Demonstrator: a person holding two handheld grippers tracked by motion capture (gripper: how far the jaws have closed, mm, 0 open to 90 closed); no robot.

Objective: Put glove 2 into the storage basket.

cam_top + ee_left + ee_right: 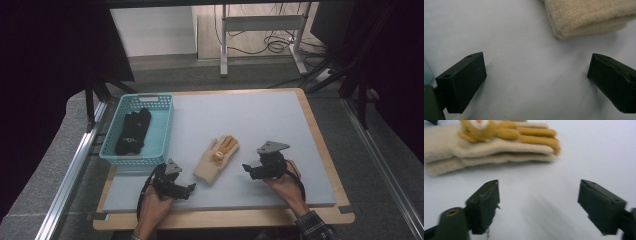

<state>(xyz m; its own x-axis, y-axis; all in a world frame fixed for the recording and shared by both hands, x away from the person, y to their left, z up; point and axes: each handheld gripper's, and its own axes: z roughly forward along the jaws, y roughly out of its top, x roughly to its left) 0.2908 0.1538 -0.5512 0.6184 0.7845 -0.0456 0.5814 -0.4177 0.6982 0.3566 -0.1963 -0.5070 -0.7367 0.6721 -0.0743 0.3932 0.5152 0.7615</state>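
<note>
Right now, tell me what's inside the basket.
The basket holds a dark bundle, probably black gloves, lying along its left half. The right half shows bare teal floor. Whatever lies under the bundle is hidden.

The high view is dim and faintly grainy: its 9 and 3 o'clock edges sink into near-black, while the pale worktop (pixel 260 125) and the floor at 12 o'clock catch soft, even overhead light without glare. In the left gripper view, soft shadows sit under the sharp jaws, and the cream glove (pixel 589 17) at 1 o'clock is slightly soft. The right gripper view is streaked with motion blur, worst at 6 o'clock.
</note>
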